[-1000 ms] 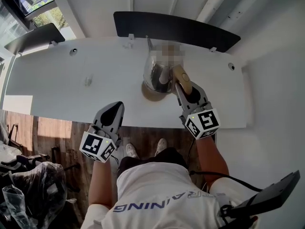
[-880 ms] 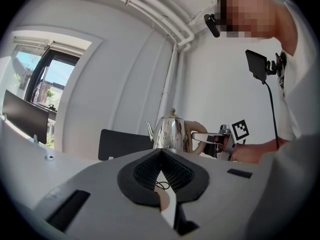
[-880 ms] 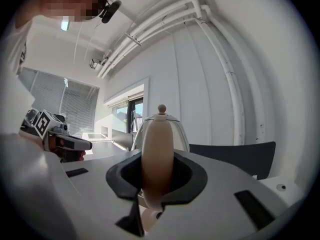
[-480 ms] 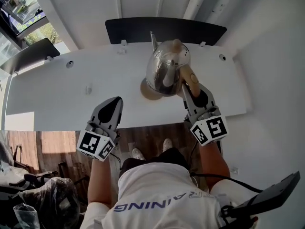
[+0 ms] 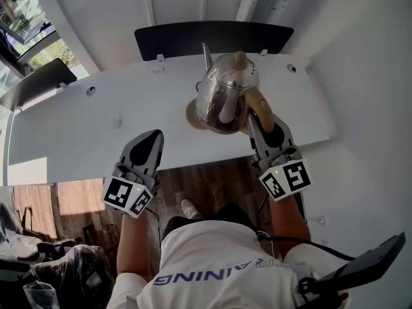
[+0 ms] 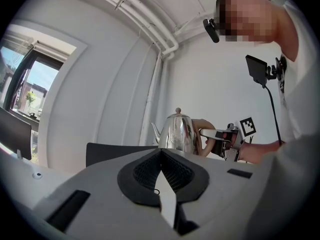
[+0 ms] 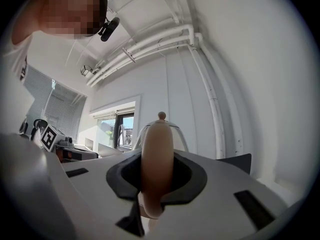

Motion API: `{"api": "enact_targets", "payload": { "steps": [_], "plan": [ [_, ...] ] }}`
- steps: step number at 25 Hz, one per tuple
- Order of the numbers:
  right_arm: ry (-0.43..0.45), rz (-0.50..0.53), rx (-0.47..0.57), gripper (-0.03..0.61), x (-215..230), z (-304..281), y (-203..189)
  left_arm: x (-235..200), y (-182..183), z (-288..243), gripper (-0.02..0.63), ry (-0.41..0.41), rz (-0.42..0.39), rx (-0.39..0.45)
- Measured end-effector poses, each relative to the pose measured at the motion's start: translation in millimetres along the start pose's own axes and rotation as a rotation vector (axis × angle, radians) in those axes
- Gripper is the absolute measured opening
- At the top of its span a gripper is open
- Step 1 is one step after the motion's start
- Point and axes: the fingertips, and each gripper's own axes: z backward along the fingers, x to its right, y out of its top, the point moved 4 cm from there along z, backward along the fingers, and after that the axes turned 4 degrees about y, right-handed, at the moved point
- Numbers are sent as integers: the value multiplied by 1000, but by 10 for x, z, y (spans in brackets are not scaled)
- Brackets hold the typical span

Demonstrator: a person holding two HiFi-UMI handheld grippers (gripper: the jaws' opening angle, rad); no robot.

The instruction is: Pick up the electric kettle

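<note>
**Kettle Held Up by Its Handle**

The long white surface (image 5: pixel 96 127) stands in a bright room with white walls. White pipes (image 7: pixel 165 39) run up one wall and along the ceiling. A window (image 5: pixel 19 5) shows at the far left, and a wooden floor (image 5: pixel 71 198) lies below the near edge.

The kettle (image 5: pixel 225 95) is shiny and silver, with a thin spout, a little knob on its lid and a fat tan handle (image 7: pixel 157 144). It hangs over the far middle of the surface. The right claw (image 5: pixel 261 118) squeezes the handle from both sides.

A round tan base (image 5: pixel 192 116) peeks out under the kettle's left side. A black panel (image 5: pixel 193 37) stands along the far edge, just behind the spout. The left claw (image 5: pixel 149 143) is pressed closed on nothing (it floats near the front edge, well apart from the kettle).
</note>
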Motion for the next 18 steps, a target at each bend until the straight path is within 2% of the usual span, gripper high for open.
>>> {"api": "enact_targets", "payload": {
  "steps": [9, 18],
  "plan": [
    [35, 24, 39, 64, 289, 405, 128, 581, 31, -127, 12, 29, 2, 9],
    [65, -7, 80, 64, 562, 907, 270, 1193, 4, -125, 12, 64, -3, 12]
  ]
}}
